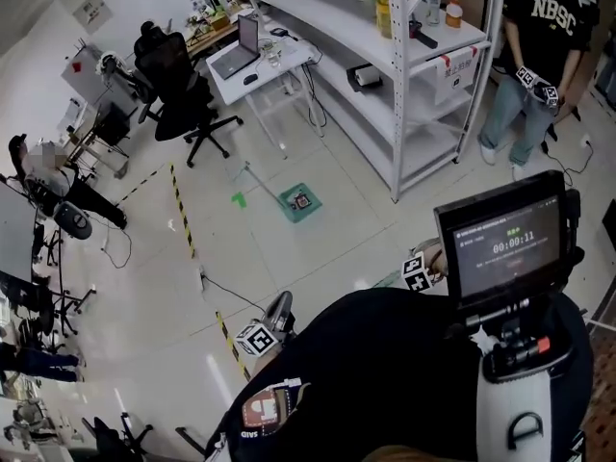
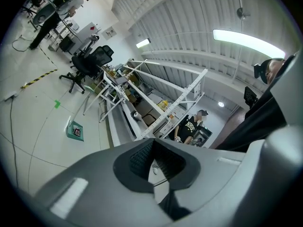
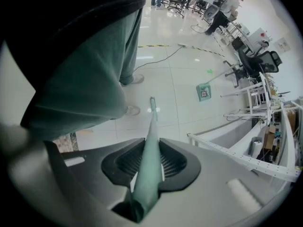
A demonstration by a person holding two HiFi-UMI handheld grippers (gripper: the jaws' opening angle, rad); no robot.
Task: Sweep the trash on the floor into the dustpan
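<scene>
The right tool (image 3: 151, 149) is clamped on a slender pale-green handle (image 3: 152, 117), which is angled down toward the glossy white tiled floor (image 3: 189, 103). The left tool (image 2: 152, 150) is pressed together and empty. A square green plastic dustpan (image 1: 300, 201) is set on the floor well ahead, near the white metal shelving (image 1: 385, 85).

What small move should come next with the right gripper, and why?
Probably carry the green handle, clamped in the right gripper, toward the dustpan: it lies far off on the floor near the shelf, and a green scrap lies beside it.
</scene>
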